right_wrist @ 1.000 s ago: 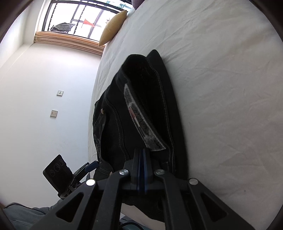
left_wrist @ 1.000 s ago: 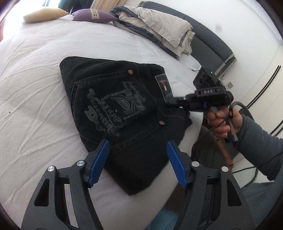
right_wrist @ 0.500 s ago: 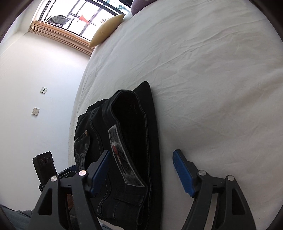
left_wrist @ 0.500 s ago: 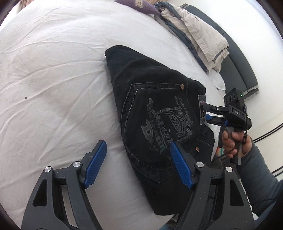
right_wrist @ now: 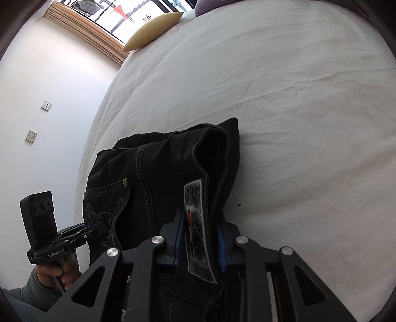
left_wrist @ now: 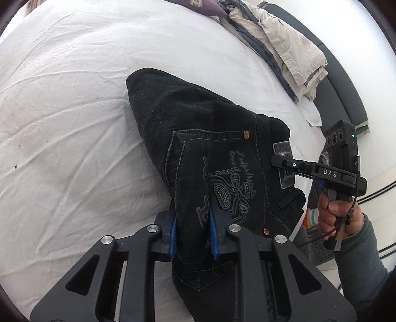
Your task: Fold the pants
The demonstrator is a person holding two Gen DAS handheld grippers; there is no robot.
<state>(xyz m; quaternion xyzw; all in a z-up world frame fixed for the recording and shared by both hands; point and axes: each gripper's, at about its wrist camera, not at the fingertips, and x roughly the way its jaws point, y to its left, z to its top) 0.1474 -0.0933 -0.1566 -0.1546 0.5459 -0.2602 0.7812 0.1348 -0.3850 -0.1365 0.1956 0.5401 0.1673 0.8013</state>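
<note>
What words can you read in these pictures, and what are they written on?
"DAS": on the side of the black right gripper.
"GenRoboLAI", roughly: on the side of the black left gripper.
Curly grey writing on the black denim pants' back pocket: too swirly to read.
Grey waistband patch: too blurred.

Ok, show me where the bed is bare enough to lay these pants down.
Bare sheet lies left of the pants in the left view, and beyond them toward the yellow pillow in the right view. Crowded: the clothes pile and purple pillow at the headboard end, and the bed edge where both tools grip.
</note>
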